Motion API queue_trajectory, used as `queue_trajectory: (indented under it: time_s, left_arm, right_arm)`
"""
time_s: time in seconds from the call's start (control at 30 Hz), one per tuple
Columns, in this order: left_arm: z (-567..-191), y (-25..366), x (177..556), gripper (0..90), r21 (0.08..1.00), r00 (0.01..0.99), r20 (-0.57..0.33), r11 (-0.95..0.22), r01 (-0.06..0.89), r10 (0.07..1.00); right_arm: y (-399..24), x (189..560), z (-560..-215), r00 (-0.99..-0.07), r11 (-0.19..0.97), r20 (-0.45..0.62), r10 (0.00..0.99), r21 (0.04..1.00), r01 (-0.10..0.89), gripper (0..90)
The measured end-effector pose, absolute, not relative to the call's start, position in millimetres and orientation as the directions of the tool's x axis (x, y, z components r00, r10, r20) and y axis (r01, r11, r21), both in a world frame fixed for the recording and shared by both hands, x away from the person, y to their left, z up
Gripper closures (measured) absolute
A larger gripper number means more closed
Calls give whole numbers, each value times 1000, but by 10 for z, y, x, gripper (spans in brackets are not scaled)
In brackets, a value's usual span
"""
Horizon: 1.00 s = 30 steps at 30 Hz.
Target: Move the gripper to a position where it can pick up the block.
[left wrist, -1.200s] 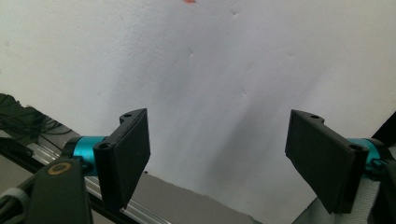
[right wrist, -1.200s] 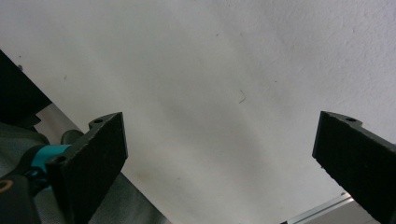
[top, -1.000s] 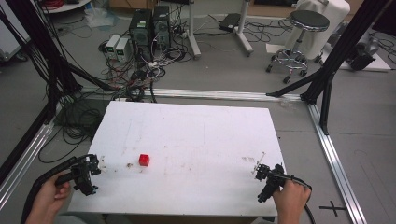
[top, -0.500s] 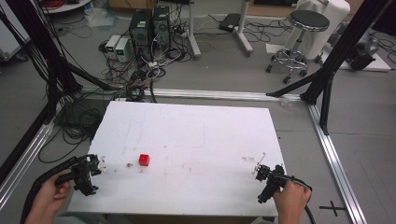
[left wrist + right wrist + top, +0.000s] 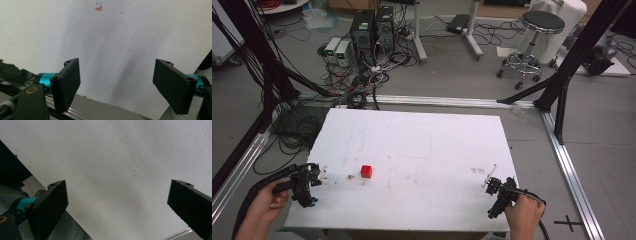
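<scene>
Your high view is evenly lit and slightly soft, the white bench [image 5: 422, 145] bright without glare. In both gripper views you get soft grey shadows across the bench, and dark, slightly blurred jaws.

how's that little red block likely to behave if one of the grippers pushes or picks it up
The red block looks like a small cube resting flat on the white table, so it would probably slide rather than roll or tip. It looks rigid and, being so small, is likely light. Its flat sides should suit the left gripper, whose jaws stand wide open.
</scene>
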<state>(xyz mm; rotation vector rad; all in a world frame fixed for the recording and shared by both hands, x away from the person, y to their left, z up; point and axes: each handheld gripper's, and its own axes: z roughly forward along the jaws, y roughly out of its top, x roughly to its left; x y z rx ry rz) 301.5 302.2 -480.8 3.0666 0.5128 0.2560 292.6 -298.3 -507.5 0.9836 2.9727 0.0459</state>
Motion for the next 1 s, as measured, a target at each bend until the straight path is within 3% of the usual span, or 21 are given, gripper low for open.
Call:
queue_trajectory:
  time_s: [1.0]
  left_arm:
    - [-4640,2587,3497,224,4,980,134,-989,147,146]
  right_arm:
    - [-2983,2930,-5060,-806,805,5,592,40,592,24]
